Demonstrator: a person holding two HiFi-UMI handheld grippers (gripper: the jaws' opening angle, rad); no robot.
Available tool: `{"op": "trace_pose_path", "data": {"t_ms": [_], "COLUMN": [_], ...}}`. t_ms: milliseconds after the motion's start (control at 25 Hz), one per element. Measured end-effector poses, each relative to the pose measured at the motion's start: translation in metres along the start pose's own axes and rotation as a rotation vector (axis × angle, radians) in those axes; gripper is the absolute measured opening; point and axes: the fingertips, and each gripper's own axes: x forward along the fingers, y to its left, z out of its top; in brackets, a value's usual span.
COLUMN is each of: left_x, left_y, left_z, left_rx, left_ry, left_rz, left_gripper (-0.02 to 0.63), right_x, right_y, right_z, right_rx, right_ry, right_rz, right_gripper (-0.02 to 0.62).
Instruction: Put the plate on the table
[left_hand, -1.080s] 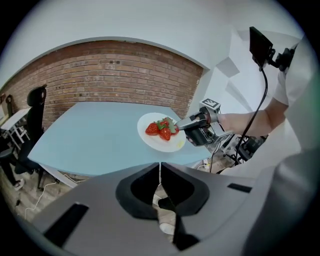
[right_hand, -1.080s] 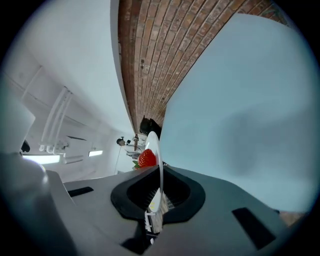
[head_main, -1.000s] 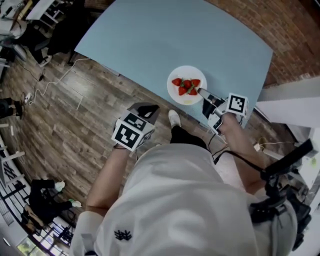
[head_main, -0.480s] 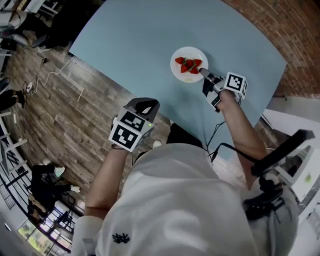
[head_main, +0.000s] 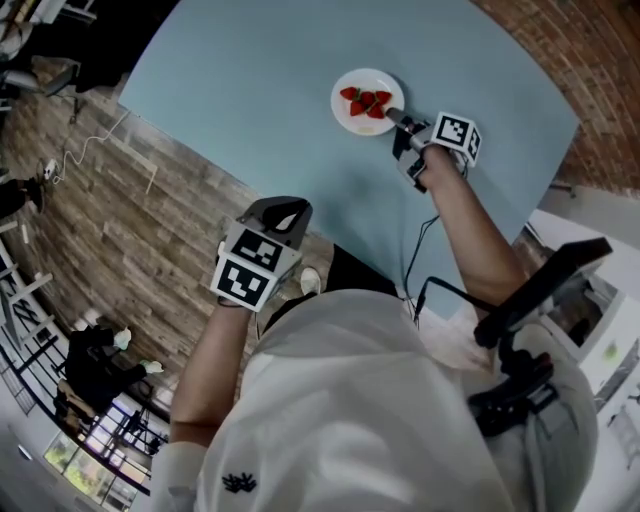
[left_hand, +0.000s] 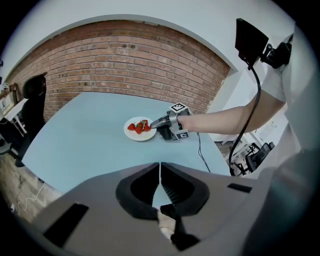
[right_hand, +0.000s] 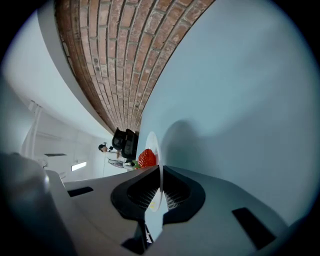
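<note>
**A:** Head view first. The right gripper (head_main: 393, 116) is stretched out over the pale blue table (head_main: 250, 90), with its jaws pinched on the near rim of the white plate (head_main: 357, 123).

**B:** And there are strawberries (head_main: 366, 101) heaped in the middle of it! The left gripper (head_main: 283, 208) hangs well back at the table's near edge, above the wooden floor (head_main: 120, 220).

**A:** Now the left gripper view. Its own jaws are pressed together with nothing between them. Beyond them the plate (left_hand: 134, 135) lies far out on the table (left_hand: 85, 145), in front of the brick wall (left_hand: 130, 60).

**B:** The right gripper (left_hand: 153, 123) meets that plate from the right, tips on the rim beside the strawberries (left_hand: 139, 127). It's flat on the top or a hair above it; I can't tell which.

**A:** Right gripper view, tipped on its side. The plate's (right_hand: 151, 142) thin white rim runs straight down between the ribbed pads, and the jaws are clamped on it.

**B:** One strawberry (right_hand: 146, 158) peeks out just past the jaws. There's blue table (right_hand: 240, 100) on one side of the rim and brick wall (right_hand: 110, 60) on the other.
</note>
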Motion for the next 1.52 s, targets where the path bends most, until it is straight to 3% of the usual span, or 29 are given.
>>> {"op": "trace_pose_path", "data": {"t_ms": [160,600,960,1360,1520], "left_x": [0.006,0.010,0.003,-0.003,-0.002], "left_y": [-0.004,-0.010,-0.015,-0.017,-0.020], "left_z": [0.000,-0.001,-0.006,-0.011,-0.012], "left_rx": [0.000,-0.021,-0.033,-0.035,-0.035], "left_ry": [0.010,-0.011,-0.031,-0.034,-0.035], "left_rz": [-0.020,-0.043,-0.056,-0.048,-0.045], "left_gripper": [0.012,0.012,0.012,0.012,0.012], "right_x": [0.003,0.011,0.013,0.008,0.007], "right_y": [-0.008,-0.027,-0.025,-0.025,-0.028], "right_z": [-0.001,0.007,0.011,0.023,0.024], "right_rx": [0.026,-0.050,-0.214,-0.538,-0.559], "right_ry": [0.006,0.015,0.013,0.043,0.049], "right_rz": [-0.071,-0.118,-0.244,-0.471,-0.482], "right_gripper": [0.020,0.021,0.045,0.091,0.091]}}
